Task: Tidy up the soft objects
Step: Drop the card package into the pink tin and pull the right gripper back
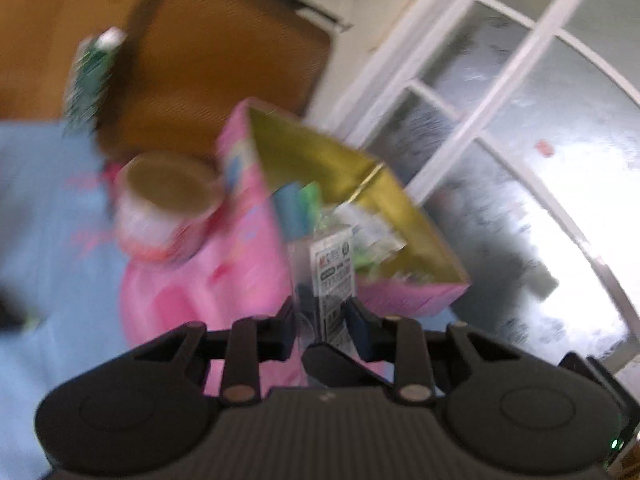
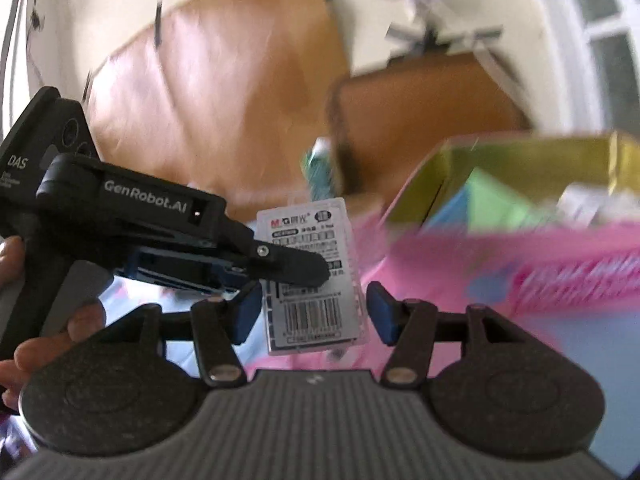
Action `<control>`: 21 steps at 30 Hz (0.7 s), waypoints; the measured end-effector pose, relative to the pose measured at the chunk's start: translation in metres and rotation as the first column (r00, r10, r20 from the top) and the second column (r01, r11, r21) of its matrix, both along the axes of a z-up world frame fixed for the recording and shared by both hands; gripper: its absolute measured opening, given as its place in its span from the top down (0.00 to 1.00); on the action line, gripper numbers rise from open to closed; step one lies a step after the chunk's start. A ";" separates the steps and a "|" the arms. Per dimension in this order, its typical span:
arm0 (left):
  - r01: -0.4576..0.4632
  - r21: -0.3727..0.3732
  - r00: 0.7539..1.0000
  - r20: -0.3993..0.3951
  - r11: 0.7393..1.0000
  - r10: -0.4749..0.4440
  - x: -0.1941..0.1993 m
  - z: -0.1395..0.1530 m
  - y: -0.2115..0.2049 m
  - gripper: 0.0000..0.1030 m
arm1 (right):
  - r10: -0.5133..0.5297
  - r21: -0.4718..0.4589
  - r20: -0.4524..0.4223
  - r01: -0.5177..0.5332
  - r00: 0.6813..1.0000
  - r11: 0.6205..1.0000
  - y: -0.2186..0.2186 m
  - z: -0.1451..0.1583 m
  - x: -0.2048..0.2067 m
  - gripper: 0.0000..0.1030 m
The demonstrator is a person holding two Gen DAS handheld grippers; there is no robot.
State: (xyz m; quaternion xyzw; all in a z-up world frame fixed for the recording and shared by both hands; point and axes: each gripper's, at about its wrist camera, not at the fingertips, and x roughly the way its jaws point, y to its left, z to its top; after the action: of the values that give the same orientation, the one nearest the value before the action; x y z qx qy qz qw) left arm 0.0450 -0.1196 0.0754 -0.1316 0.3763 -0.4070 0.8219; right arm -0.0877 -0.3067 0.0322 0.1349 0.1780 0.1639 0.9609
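Clear packet (image 2: 314, 276): a flat, see-through plastic case with a white label card inside; red and black brand mark at the top, rows of small print in the middle, a barcode near the lower end. It stands roughly upright in the air, tilted a little, in front of the pink box.
Packet in the left wrist view (image 1: 335, 276): seen edge-on and blurred, its label strip facing right.
Left gripper (image 1: 322, 314): fingers clenched on the packet, one blue pad on each flat side; in the right wrist view its black fingertip (image 2: 298, 266) crosses the label from the left.
Right gripper (image 2: 312, 314): fingers released, blue pads standing on either side of the packet's lower half; whether they touch it cannot be told.
Left hand (image 2: 38, 344): wrapped around the left gripper's handle, fingers at the frame's left edge.
Pink box (image 1: 256, 220): open, with a gold lining; blue and green items lie inside, blurred.
Tape roll (image 1: 168, 204): patterned, just left of the box.
Blue cloth (image 1: 52, 208): under the box and roll.
Brown cushion (image 1: 216, 68): behind them.
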 end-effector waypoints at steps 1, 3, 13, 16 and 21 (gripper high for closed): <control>0.016 -0.006 1.000 0.018 1.000 -0.016 0.004 0.007 -0.010 0.74 | -0.029 0.001 0.034 0.029 0.999 1.000 -0.008 0.005 -0.001 0.42; 0.033 -0.013 0.998 0.058 0.999 -0.032 0.013 0.015 -0.032 0.73 | -0.081 -0.009 0.087 0.082 0.993 0.997 -0.020 0.012 0.000 0.42; -0.124 0.120 0.981 0.166 0.985 0.103 0.057 0.001 -0.103 0.61 | -0.356 -0.228 0.070 0.362 0.932 0.904 -0.079 0.000 0.098 0.39; -0.119 0.103 0.977 0.190 0.988 0.097 0.043 -0.001 -0.079 0.61 | -0.363 -0.163 0.026 0.362 0.931 0.918 -0.093 -0.006 0.097 0.39; -0.111 0.080 0.968 0.236 0.991 0.089 0.006 -0.013 -0.009 0.61 | -0.352 -0.090 0.087 0.359 0.932 0.929 -0.090 -0.004 0.057 0.40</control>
State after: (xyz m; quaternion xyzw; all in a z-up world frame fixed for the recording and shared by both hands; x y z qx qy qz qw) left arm 0.0510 -0.1289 0.0626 -0.0638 0.2892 -0.3598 0.8848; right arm -0.0303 -0.3965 0.0278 0.1088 0.1253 -0.0176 0.9860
